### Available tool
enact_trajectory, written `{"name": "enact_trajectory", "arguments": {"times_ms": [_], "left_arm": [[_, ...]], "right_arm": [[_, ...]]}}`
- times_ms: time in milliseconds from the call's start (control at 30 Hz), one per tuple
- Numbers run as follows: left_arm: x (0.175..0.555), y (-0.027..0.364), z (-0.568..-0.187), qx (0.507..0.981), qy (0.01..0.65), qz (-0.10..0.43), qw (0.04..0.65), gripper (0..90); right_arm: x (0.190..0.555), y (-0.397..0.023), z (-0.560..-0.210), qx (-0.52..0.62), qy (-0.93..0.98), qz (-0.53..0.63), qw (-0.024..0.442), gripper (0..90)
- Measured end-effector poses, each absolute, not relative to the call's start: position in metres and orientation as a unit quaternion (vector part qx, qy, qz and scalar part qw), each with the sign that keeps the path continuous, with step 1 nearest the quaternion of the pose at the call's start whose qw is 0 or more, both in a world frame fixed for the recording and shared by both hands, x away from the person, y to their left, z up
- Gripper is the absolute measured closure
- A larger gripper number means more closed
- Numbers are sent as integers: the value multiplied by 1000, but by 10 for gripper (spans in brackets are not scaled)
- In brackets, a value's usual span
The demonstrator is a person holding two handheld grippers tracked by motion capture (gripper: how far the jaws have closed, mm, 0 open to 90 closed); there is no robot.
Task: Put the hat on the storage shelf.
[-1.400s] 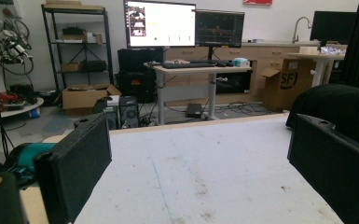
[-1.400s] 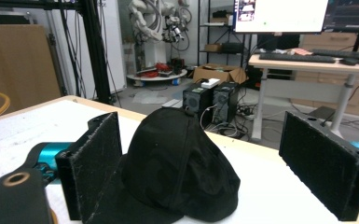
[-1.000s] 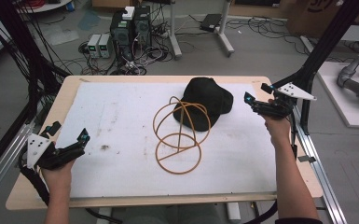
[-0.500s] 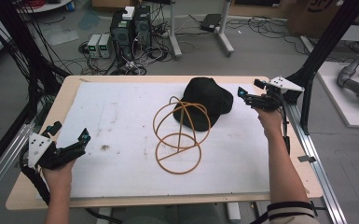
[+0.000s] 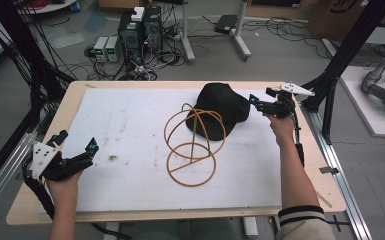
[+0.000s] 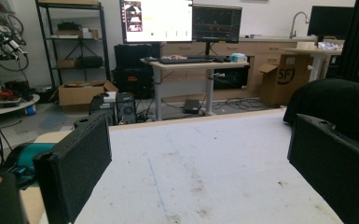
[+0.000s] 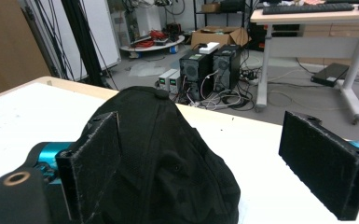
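Cap (image 5: 223,101): far right of tabletop (image 5: 130,125), resting against wire frame (image 5: 194,145).
Right gripper (image 5: 260,102): jaws wide open, empty, just beside cap.
Left gripper (image 5: 75,150): open, empty.
Advice: straddle cap's edge, close squarely.

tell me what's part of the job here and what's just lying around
In the job: black cap, wire stand, right gripper.
Lying about: computer towers on the floor, cardboard box, monitors, left gripper idle.

The cap (image 5: 223,104) is matt black woven cloth. The stand (image 5: 194,142) looks like smooth tan wire. The table (image 5: 130,135) has a scuffed white matt top and a pale wood rim.
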State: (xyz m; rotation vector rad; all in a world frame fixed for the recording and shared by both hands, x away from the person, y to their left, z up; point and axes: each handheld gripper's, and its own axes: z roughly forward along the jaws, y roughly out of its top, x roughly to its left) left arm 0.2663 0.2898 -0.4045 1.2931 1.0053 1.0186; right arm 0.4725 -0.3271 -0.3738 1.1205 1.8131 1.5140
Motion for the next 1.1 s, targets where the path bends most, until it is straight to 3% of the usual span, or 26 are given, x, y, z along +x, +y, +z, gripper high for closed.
{"name": "enact_trajectory", "arguments": {"times_ms": [533, 1100], "left_arm": [[267, 285, -405, 558, 425, 433, 567, 64], [268, 281, -406, 563, 422, 429, 566, 65]], "right_arm": [[495, -317, -371, 415, 671, 555, 265, 140], [513, -314, -396, 440, 680, 531, 250, 163]]}}
